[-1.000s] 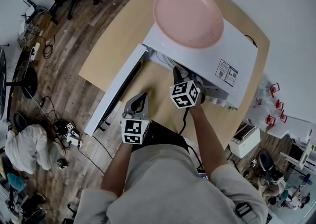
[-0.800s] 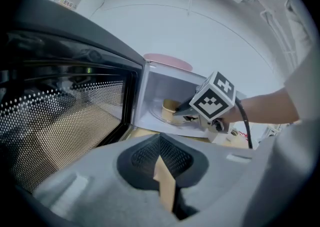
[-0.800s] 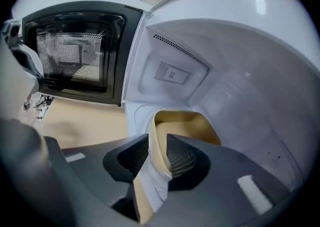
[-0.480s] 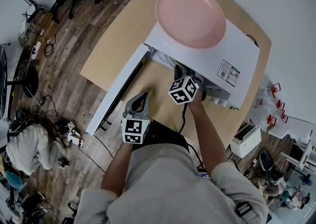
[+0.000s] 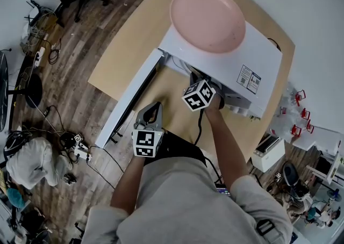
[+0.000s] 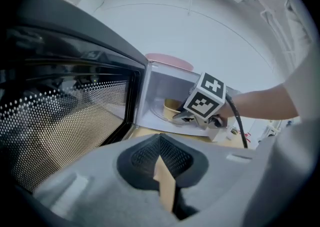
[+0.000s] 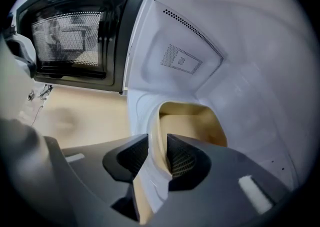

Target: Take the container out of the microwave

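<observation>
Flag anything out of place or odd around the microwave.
The pink plate lies on top of the microwave, an odd resting place. Nothing spilled or damaged shows; the right gripper grips the rim of the container inside the cavity.

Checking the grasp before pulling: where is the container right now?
In the right gripper view, the container is inside the open microwave, with the right gripper shut on its near wall.

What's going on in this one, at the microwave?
A person with two handheld grippers faces a white microwave, its door open. The right gripper reaches inside, shut on the rim of the beige container, which is inside the cavity. The left gripper hangs outside, shut and empty.
</observation>
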Demonstrator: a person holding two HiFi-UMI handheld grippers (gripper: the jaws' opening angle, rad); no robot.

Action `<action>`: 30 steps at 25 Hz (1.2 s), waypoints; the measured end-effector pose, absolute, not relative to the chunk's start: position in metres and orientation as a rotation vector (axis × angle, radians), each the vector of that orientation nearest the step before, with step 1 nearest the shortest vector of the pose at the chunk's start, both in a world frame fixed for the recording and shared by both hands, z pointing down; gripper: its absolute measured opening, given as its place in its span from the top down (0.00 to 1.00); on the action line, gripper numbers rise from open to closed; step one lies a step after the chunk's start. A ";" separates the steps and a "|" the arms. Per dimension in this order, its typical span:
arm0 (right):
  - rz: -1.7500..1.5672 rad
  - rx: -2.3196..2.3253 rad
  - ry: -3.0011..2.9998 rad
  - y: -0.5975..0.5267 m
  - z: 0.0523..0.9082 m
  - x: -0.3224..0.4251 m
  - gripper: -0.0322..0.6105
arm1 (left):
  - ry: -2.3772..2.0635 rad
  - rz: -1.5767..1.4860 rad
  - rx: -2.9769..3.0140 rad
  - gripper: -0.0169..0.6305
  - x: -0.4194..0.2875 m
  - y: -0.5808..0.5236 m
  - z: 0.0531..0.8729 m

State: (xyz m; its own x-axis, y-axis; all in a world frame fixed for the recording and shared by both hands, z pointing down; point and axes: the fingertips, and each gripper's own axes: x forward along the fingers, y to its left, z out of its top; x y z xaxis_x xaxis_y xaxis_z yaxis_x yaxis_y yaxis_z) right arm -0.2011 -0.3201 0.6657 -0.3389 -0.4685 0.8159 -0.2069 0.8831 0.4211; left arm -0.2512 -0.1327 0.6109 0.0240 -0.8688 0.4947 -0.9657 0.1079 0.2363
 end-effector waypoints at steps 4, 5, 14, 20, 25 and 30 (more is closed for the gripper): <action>-0.279 0.497 -1.912 -0.322 0.666 -0.202 0.75 | -1.861 0.239 1.788 0.97 -0.251 -0.131 0.611; -0.280 0.496 -1.908 -0.322 0.666 -0.202 0.75 | -1.860 0.239 1.788 0.97 -0.252 -0.132 0.610; -0.283 0.482 -1.901 -0.322 0.663 -0.201 0.88 | -1.864 0.227 1.797 0.97 -0.251 -0.131 0.610; -0.266 0.476 -1.915 -0.317 0.662 -0.203 0.89 | -1.861 0.239 1.783 0.97 -0.252 -0.129 0.613; -0.256 0.470 -1.919 -0.313 0.660 -0.202 0.90 | -1.861 0.240 1.785 0.97 -0.252 -0.127 0.612; -0.254 0.472 -1.927 -0.310 0.657 -0.201 0.90 | -1.864 0.234 1.793 0.97 -0.251 -0.127 0.608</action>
